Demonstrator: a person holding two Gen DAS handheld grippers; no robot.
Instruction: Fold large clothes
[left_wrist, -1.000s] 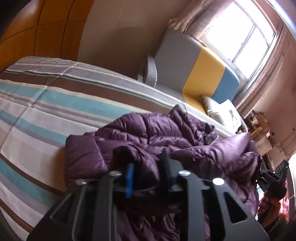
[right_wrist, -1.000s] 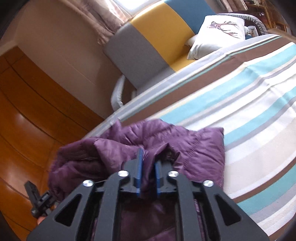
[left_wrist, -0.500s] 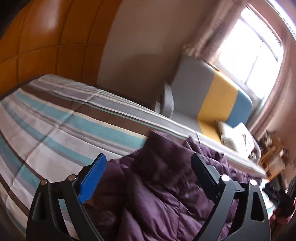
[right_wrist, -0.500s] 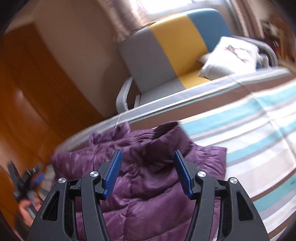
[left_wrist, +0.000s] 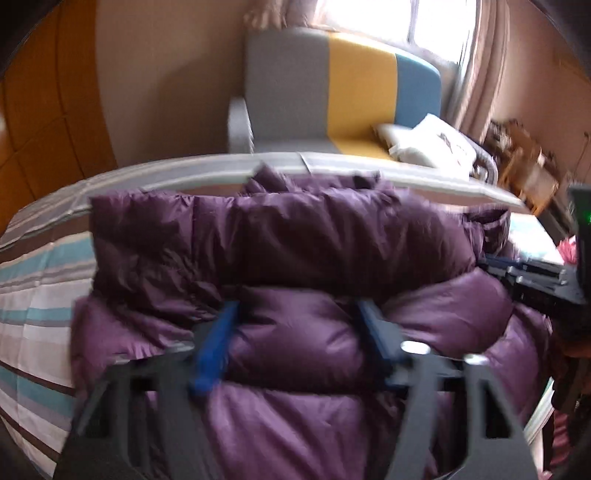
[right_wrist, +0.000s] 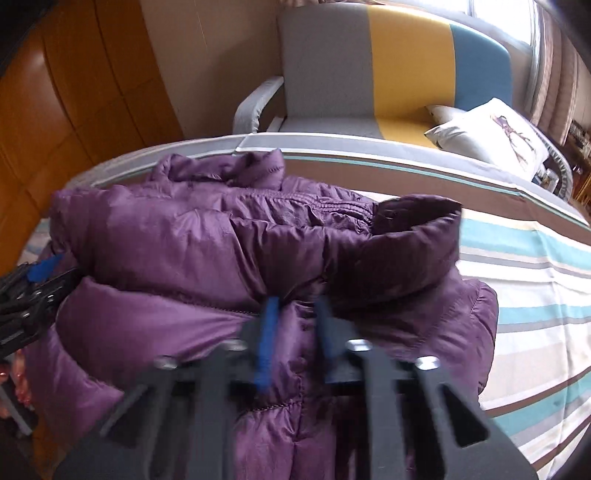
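Closest in, the left gripper (left_wrist: 297, 332) has its 2 fingers spread moderately wide, a puffy fold of the purple down jacket (left_wrist: 295, 254) bulging up between them; the blur keeps me from telling whether the pads actually press the fabric. The right gripper (right_wrist: 293, 325) has its fingers drawn much closer, with only a narrow gap, and a ridge of the jacket (right_wrist: 207, 236) near the snap-button seam sits in that gap; it looks pinched, though the motion blur leaves that uncertain.

Just beyond both sets of fingertips, the jacket lies bunched in thick rolls on the striped bedspread (right_wrist: 532, 295), one dark cuff or collar (right_wrist: 417, 236) standing up ahead and to the right of the right gripper. From the left wrist view, the other tool shows at the right edge past the jacket.

Farther ahead, behind the bed's edge, stands a sofa (left_wrist: 343, 92) in grey, yellow and blue panels, with a white cushion (right_wrist: 491, 136) on its seat. A bright window with curtains (left_wrist: 476, 70) is behind it, and orange wood panelling (right_wrist: 66, 99) rises to the left.
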